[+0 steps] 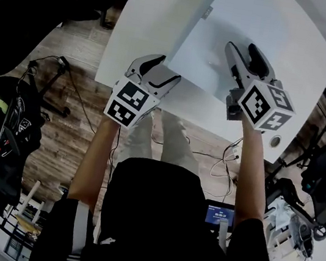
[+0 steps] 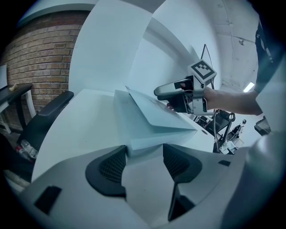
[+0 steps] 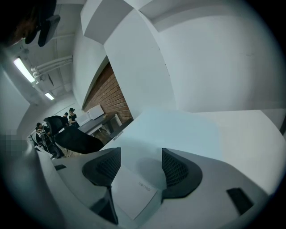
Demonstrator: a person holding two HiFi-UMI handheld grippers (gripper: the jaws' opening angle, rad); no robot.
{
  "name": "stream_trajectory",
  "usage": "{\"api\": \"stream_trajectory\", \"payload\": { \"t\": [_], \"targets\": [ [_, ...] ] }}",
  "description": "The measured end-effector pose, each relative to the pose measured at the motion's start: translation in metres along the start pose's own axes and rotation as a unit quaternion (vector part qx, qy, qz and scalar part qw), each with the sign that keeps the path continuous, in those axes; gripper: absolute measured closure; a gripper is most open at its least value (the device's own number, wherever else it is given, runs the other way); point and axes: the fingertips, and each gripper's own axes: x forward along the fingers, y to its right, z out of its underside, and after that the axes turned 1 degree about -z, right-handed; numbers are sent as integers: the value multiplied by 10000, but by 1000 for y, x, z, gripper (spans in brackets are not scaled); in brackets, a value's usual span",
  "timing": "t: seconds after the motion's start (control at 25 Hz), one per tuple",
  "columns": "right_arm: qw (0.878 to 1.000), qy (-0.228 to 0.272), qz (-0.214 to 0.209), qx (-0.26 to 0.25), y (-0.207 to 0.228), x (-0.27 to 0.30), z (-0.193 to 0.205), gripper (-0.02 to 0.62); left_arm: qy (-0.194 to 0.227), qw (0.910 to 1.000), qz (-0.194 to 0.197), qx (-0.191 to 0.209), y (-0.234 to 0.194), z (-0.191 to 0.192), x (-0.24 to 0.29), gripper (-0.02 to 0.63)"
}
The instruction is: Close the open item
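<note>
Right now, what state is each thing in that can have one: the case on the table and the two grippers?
Case: open, its lid raised at a slant above the base, not yet shut.
Left gripper: jaws apart, at the case's near corner, clamped on nothing.
Right gripper: jaws apart, lying over the top of the lid, not clamped on it.
</note>
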Motion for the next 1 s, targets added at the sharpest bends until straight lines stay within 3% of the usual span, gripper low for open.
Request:
{"api": "stream_trajectory", "payload": {
  "t": [0.36,1.0],
  "targets": [
    [9997,13,208,-82,18,7,-6,313,-87,9999,58,20,1,1,1,347],
    [9977,-602,0,-314,10,23,7,313,-112,9999,17,78,4,0,3,347]
  ]
}}
